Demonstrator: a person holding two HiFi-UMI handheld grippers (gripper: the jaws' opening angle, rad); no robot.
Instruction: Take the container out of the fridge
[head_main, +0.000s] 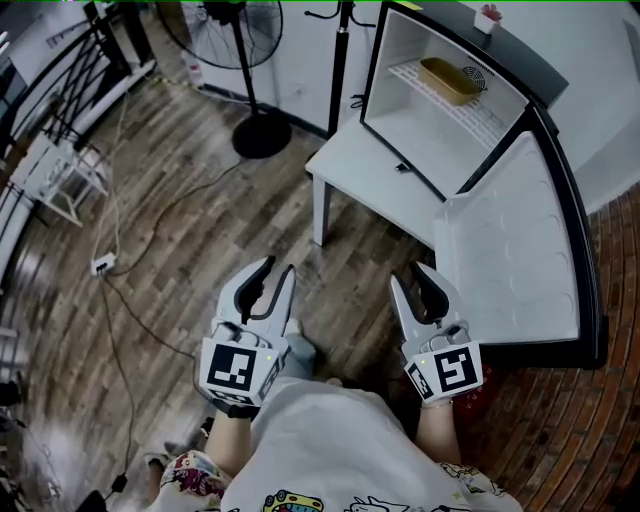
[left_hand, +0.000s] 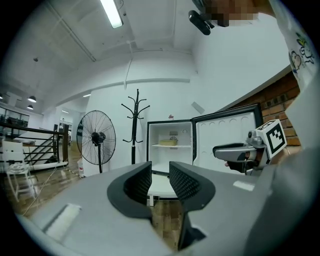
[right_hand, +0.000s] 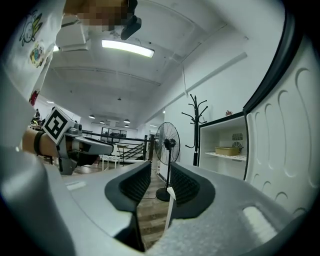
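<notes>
A shallow tan container (head_main: 448, 80) lies on the wire shelf inside a small white fridge (head_main: 412, 142) whose door (head_main: 520, 250) is swung wide to the right. In the left gripper view the container (left_hand: 168, 142) shows far off on that shelf, and in the right gripper view it (right_hand: 227, 150) sits at the right. My left gripper (head_main: 279, 266) and right gripper (head_main: 408, 273) are held side by side close to the person's body, well short of the fridge. Both stand open with nothing between their jaws (left_hand: 160, 172) (right_hand: 160, 175).
The fridge stands on a low white table (head_main: 350, 165). A pedestal fan (head_main: 248, 45) and a coat stand (head_main: 342, 55) are behind it to the left. Cables and a power strip (head_main: 103, 264) lie on the wood floor. A white rack (head_main: 50, 175) stands at far left.
</notes>
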